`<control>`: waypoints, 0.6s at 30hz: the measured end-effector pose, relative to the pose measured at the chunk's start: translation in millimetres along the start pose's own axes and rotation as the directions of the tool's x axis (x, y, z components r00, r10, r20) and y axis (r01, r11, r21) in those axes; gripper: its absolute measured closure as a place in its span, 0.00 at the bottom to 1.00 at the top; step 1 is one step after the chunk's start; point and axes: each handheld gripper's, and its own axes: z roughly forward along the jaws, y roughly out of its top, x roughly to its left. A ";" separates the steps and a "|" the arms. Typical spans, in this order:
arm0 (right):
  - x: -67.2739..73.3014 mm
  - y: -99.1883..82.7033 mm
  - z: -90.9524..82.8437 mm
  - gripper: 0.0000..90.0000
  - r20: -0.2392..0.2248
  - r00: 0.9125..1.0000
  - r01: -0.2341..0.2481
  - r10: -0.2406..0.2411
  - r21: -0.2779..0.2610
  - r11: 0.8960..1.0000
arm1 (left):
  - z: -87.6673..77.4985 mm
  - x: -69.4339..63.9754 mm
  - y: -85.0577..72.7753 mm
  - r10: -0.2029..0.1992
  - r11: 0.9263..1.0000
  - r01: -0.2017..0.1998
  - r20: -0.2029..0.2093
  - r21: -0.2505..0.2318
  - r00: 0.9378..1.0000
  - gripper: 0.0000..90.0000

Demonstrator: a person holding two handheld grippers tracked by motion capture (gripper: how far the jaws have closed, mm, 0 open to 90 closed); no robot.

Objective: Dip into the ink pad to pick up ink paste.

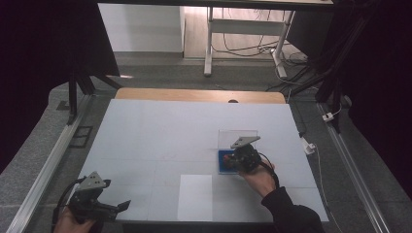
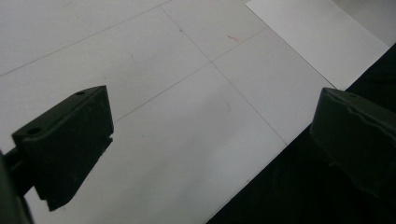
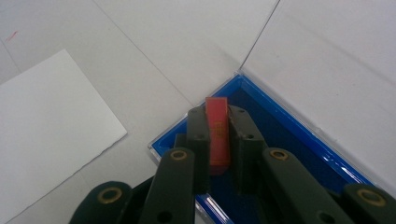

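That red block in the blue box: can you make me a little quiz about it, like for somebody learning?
1. True or false: the right gripper is shut on the red block.
2. Where is the red block? A) over the blue box B) on the white paper sheet C) in the left gripper
3. Fill in: the left gripper's jaws are ____.

Key: 1 true; 2 A; 3 open, with nothing between them.

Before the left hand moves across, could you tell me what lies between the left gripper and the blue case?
In the high view, one white paper sheet lies on the table between the left gripper and the blue case.
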 end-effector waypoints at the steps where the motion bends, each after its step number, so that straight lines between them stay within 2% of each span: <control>1: -0.2 0.2 -0.4 0.90 -0.002 1.000 -0.001 0.001 0.003 1.000 | -0.1 0.1 0.0 0.000 1.000 0.000 0.000 0.001 1.000 0.00; 4: -2.0 0.4 -2.4 0.89 0.007 1.000 -0.005 0.005 -0.003 1.000 | -0.3 0.2 0.0 -0.001 1.000 0.001 0.000 -0.001 1.000 0.00; 6: -4.5 0.7 -6.4 0.89 -0.008 0.999 -0.033 0.033 -0.032 0.999 | -0.3 0.4 0.0 -0.001 1.000 0.001 0.001 0.000 1.000 0.00; 18: -4.4 1.0 -17.7 0.89 -0.030 0.999 -0.041 0.039 -0.056 0.998 | 0.0 1.5 -0.1 -0.012 1.000 0.012 0.006 0.000 1.000 0.00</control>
